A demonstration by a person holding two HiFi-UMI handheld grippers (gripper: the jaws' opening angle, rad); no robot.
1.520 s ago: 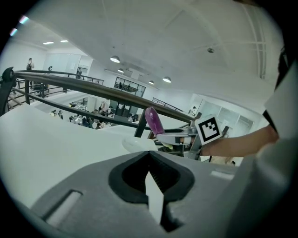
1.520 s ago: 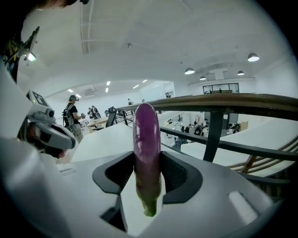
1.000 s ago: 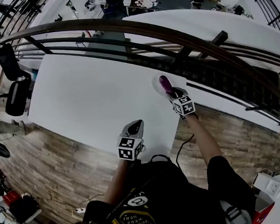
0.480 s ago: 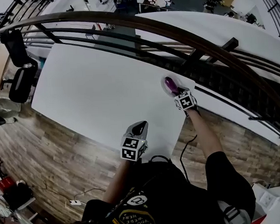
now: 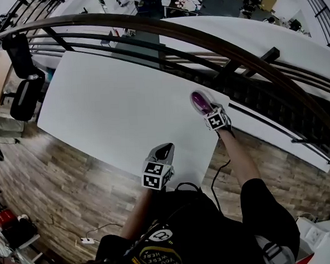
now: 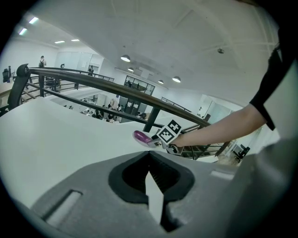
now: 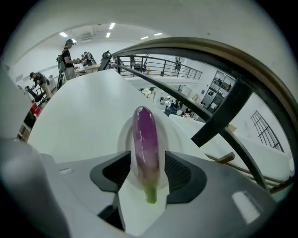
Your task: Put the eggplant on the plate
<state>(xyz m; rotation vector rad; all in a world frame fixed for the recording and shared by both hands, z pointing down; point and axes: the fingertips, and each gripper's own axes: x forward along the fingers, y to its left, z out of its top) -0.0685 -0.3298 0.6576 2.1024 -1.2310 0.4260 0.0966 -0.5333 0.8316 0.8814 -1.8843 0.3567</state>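
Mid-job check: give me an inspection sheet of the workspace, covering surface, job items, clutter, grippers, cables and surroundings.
Surface: white table, holding only the job's things.
Job's things: the purple eggplant lies on the white plate near the table's right edge, its green stem end toward the right gripper.
Clutter: nothing seen.
Grippers: the right gripper has just been opening its jaws; they stand apart on either side of the eggplant, with slim gaps showing. The left gripper is shut, with nothing between its jaws, by the table's near edge.
Cables: a black cable hangs below the person's right arm.
Surroundings: dark curved railing beyond the table, wood floor, black office chair at left.
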